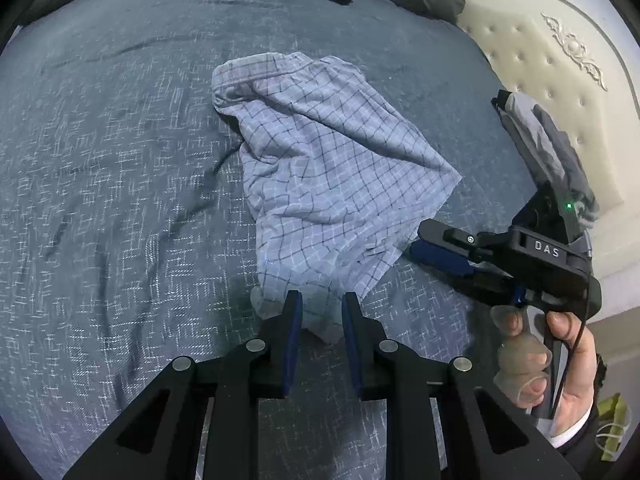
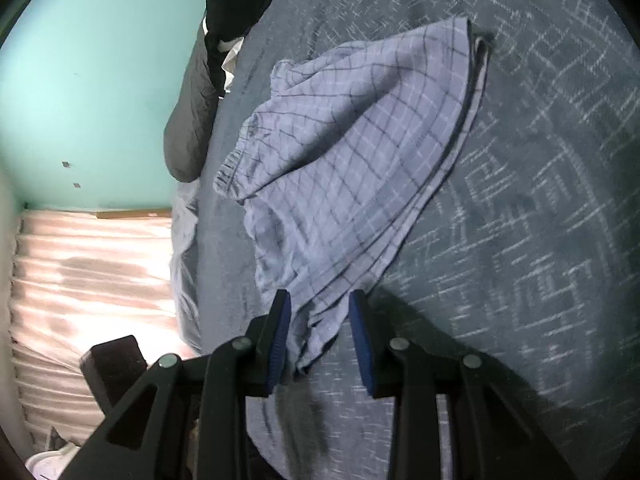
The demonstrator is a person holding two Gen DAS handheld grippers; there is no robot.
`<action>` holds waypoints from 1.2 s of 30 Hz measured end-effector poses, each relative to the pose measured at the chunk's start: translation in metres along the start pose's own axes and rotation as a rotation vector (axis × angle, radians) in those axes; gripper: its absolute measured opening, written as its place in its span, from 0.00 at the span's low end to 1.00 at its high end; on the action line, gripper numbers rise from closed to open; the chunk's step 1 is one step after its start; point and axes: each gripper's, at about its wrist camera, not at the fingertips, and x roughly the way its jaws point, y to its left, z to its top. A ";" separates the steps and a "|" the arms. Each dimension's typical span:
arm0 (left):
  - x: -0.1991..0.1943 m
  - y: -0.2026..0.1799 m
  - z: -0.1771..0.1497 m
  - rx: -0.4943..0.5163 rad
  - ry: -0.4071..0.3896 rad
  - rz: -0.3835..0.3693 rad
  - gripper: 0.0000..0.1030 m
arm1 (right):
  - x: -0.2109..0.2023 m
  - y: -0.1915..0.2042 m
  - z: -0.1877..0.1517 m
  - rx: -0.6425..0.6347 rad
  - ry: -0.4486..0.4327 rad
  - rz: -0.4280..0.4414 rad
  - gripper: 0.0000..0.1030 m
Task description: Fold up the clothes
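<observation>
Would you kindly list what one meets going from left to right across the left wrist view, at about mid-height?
Dark blue bedspread → checked blue shorts → right gripper, jaws apart, beside the shorts' edge → cream tufted headboard.

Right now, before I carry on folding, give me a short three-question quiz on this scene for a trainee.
1. True or false: the checked shorts lie on a bare wooden floor.
2. How does the left gripper stand? A: clamped shut with nothing in it. B: jaws apart, with an edge of the shorts between them. C: out of view.
3. In the left wrist view, on which side of the shorts is the right gripper?

Key
1. False: they lie on the dark blue bedspread.
2. B.
3. The right side, by the shorts' lower right edge.
</observation>
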 end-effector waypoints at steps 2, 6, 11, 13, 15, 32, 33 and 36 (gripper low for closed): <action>-0.003 0.003 0.000 -0.003 -0.001 0.005 0.21 | 0.004 0.003 -0.001 -0.010 0.004 -0.004 0.30; -0.002 0.007 0.000 -0.011 -0.001 0.013 0.22 | 0.013 0.009 -0.004 -0.029 0.016 -0.038 0.30; -0.004 0.014 -0.002 -0.025 -0.004 0.005 0.22 | 0.022 0.028 -0.006 -0.121 0.002 -0.141 0.30; -0.004 0.016 -0.002 -0.027 -0.005 0.003 0.22 | 0.030 0.028 -0.008 -0.118 0.005 -0.159 0.30; -0.005 0.017 -0.003 -0.027 -0.008 0.001 0.22 | 0.034 0.028 -0.009 -0.111 0.002 -0.171 0.30; 0.004 0.012 -0.003 -0.005 -0.004 -0.020 0.23 | 0.044 0.026 -0.005 -0.061 -0.063 -0.155 0.16; 0.005 0.011 -0.003 -0.004 -0.005 -0.021 0.23 | 0.043 0.026 -0.005 -0.066 -0.068 -0.156 0.12; 0.005 0.011 -0.002 -0.001 -0.006 -0.021 0.23 | 0.040 0.029 -0.006 -0.085 -0.081 -0.155 0.06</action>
